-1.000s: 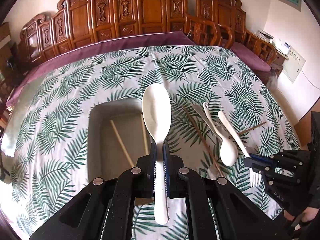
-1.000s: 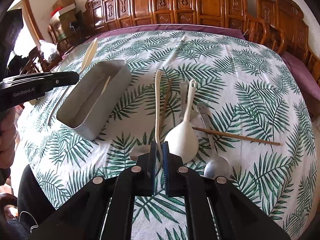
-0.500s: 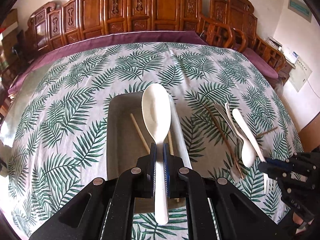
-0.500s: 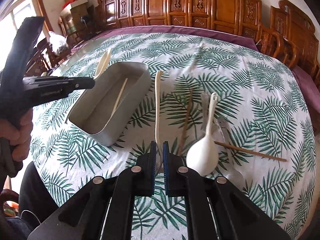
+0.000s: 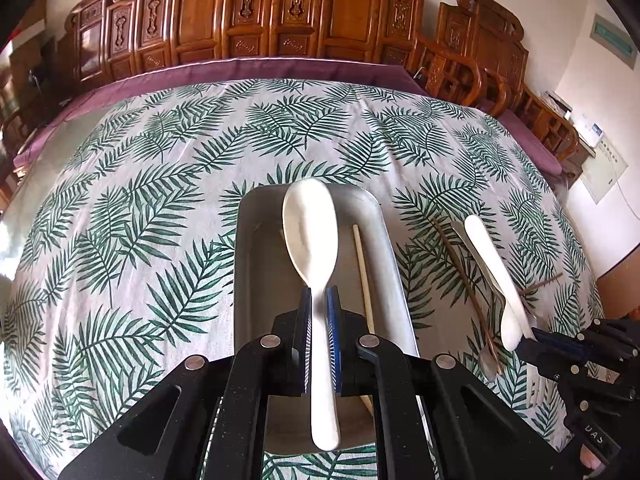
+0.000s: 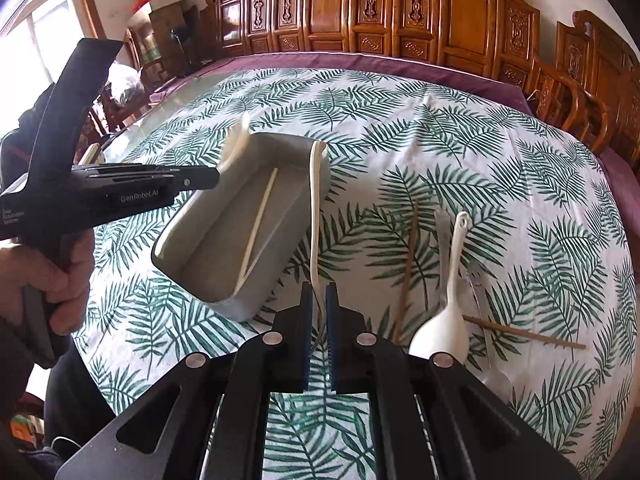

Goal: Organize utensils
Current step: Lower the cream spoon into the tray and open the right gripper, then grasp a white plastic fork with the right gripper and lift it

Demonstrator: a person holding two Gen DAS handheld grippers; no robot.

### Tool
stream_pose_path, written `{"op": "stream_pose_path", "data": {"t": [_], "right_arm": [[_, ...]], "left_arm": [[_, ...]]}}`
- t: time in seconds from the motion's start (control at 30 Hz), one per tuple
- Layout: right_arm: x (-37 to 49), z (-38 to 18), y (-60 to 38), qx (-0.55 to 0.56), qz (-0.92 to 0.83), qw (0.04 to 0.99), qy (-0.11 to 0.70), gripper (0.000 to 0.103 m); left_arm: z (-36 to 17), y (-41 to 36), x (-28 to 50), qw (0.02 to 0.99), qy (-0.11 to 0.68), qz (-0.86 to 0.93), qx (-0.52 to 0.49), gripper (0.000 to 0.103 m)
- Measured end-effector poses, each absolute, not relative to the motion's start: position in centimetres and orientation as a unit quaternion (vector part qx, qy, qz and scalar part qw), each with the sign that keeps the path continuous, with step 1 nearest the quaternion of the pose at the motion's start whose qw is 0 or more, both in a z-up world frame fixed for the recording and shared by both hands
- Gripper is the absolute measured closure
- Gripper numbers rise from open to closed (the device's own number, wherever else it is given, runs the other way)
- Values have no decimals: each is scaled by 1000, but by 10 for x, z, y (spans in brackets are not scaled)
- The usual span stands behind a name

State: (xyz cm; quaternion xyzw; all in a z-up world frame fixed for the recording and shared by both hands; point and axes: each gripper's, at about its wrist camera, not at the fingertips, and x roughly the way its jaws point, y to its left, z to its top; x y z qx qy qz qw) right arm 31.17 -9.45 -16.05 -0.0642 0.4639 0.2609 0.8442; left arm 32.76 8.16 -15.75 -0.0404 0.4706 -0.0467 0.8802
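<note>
Gripping a white rice paddle [image 5: 311,236] by its handle, my left gripper [image 5: 319,300] had its jaws clamped on it, the broad blade poised over the grey tray [image 5: 248,280] on the leaf-print tablecloth [image 5: 120,220]. A pale chopstick [image 5: 363,276] lay along the tray's floor. To the right, on the cloth, lay a white spoon [image 5: 490,264] and a dark chopstick [image 5: 460,272] near it, with my right gripper [image 5: 536,344] at their near ends.

From the right wrist view, my right gripper [image 6: 319,296] had its jaws pressed together on a thin cream utensil [image 6: 315,216], seen edge-on, whose far end reached the tray's [image 6: 256,296] right rim. My left gripper [image 6: 212,178] came in from the left, held in a hand [image 6: 52,280], its paddle [image 6: 236,148] at the tray's far left edge. A white ladle [image 6: 444,332], a metal utensil [image 6: 442,240] and two brown chopsticks [image 6: 408,276] lay on the cloth to the right.
</note>
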Motion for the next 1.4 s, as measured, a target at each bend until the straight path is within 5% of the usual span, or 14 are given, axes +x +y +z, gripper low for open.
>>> {"op": "stream_pose_path", "data": {"t": [0.73, 0.8, 1.03, 1.27, 1.4], "right_arm": [[339, -170, -11, -59, 273, 833, 477, 95], [342, -176, -5, -58, 270, 831, 484, 95], [349, -189, 9, -66, 254, 830, 493, 95], [351, -193, 19, -77, 252, 830, 491, 95], [343, -188, 15, -76, 251, 834, 486, 84]], "left_arm": [[-122, 149, 259, 907, 421, -17, -32, 71], [-124, 155, 251, 908, 417, -14, -31, 54], [-134, 178, 227, 911, 409, -17, -51, 36], [-121, 186, 220, 918, 393, -10, -60, 33], [-117, 185, 217, 922, 384, -3, -51, 32]]}}
